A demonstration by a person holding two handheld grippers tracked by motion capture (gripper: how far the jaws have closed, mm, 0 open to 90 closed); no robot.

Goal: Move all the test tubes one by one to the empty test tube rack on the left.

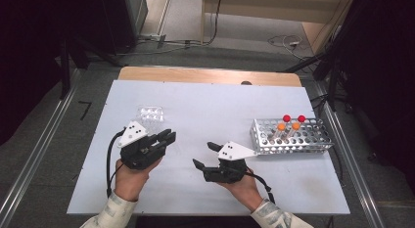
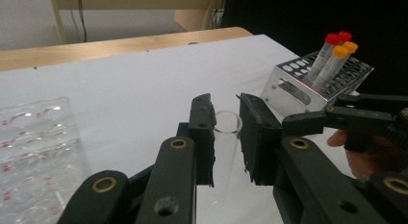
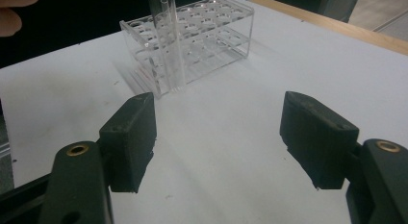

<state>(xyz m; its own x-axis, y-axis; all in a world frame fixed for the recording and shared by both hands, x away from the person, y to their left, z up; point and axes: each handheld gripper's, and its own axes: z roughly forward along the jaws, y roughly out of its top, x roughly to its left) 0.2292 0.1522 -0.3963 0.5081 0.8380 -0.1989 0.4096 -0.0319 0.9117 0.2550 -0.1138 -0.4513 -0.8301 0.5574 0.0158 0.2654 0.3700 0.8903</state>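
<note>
My left gripper [image 1: 169,136] is shut on a clear, uncapped tube [image 2: 225,147], which stands between its two pads in the left gripper view. The same tube [image 3: 171,51] hangs in front of the clear plastic rack [image 3: 211,36] in the right gripper view. To the right, my right gripper [image 1: 205,154] rests low over the white table with its jaws wide apart; nothing lies between them [image 3: 219,132]. A metal rack [image 1: 288,146] at the right holds capped tubes, two with red caps [image 1: 287,118] and two with orange caps [image 1: 281,126].
The clear rack [image 1: 150,113] sits just beyond the left gripper. A white board [image 1: 205,105] covers the table, with a wooden edge [image 1: 210,75] at the far side. Cables [image 1: 284,41] lie on the floor beyond, and metal rails run along both sides.
</note>
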